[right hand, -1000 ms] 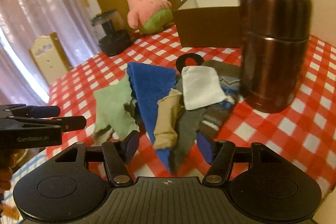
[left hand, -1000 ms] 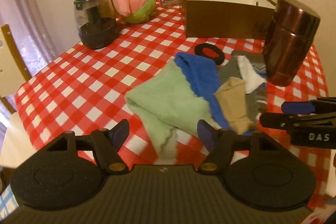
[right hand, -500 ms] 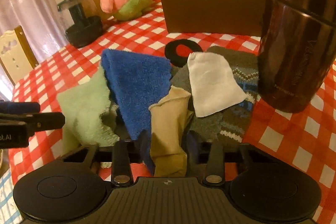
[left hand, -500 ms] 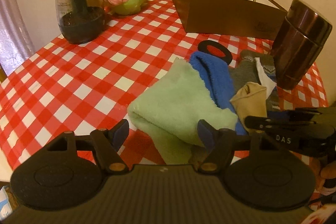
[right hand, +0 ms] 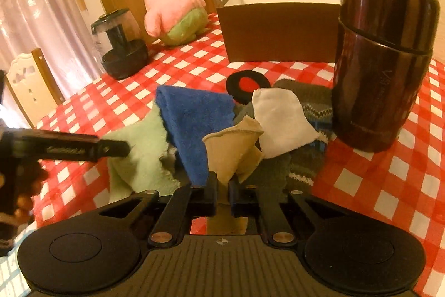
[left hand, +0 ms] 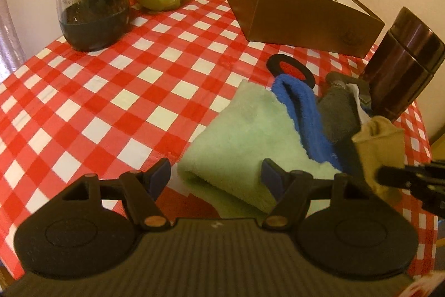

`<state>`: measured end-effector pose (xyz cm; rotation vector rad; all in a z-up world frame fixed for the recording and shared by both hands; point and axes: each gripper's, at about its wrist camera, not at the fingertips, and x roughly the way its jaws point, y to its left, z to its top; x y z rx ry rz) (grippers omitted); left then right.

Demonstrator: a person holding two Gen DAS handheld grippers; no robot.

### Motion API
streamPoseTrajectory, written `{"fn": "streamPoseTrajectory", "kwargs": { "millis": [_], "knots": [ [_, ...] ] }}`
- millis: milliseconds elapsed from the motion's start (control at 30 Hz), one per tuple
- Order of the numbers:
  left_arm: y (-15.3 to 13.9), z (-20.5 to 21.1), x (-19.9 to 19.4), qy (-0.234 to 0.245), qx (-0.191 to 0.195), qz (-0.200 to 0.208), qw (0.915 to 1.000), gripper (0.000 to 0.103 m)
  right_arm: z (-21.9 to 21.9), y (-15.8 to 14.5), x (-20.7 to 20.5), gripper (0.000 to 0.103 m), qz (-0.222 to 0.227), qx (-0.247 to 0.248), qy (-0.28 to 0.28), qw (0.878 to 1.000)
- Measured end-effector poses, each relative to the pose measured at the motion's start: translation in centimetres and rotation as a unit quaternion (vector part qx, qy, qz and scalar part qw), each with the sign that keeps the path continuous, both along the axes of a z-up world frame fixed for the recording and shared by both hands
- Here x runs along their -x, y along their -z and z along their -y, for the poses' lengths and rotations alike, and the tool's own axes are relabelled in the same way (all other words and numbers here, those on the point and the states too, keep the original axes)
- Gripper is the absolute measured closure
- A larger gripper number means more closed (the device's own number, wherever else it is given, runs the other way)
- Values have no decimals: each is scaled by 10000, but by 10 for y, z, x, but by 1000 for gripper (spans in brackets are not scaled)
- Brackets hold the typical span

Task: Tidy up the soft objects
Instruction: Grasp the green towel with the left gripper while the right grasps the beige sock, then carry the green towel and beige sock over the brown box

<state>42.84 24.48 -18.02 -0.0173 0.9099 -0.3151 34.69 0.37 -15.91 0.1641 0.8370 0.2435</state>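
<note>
Right gripper (right hand: 222, 192): jaws have just been closing, from wide a second ago to nearly together now, and they pinch the lower end of the tan sock (right hand: 236, 149). The sock's free end stands up in front of the pads, lifted off the pile.

Left gripper (left hand: 215, 174): jaws wide, nothing between the pads; same spread as a second ago. It sits closer and lower over the folded green cloth (left hand: 250, 141) than before; the cloth's near fold now lies just ahead of and between the blue pads, not touched as far as can be told.

Pile on the red-and-white checked tablecloth (left hand: 125, 91): green cloth at the left, blue towel (right hand: 194, 116) draped over its right edge, then the tan sock, white cloth (right hand: 281, 121) and grey patterned socks (right hand: 308, 107), beside the dark brown flask (right hand: 383, 57). A black ring with red centre (right hand: 246, 86) lies behind the pile.

Brown box (right hand: 281, 32) stands open at the back of the table; pink plush toy (right hand: 172, 10) to its left, untouched, same spot as earlier. Dark grinder jar (left hand: 91, 7) at far left.
</note>
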Motion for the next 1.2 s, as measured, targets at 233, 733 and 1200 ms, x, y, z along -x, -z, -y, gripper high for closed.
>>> {"fn": "streamPoseTrajectory", "kwargs": {
  "millis": [233,733,1200],
  "knots": [
    [7,3,-1,348,-7,87,9994,87,7,0,8,95,-160,-56,260,9995],
    [-86,9,81,-122,-456,955,9943,94,29,-28,33,95,56,-262,-137,9995],
    [-145,59,111,114,-535,1486,9874,94,45,-75,58,95,476,-436,-511,9966]
  ]
}}
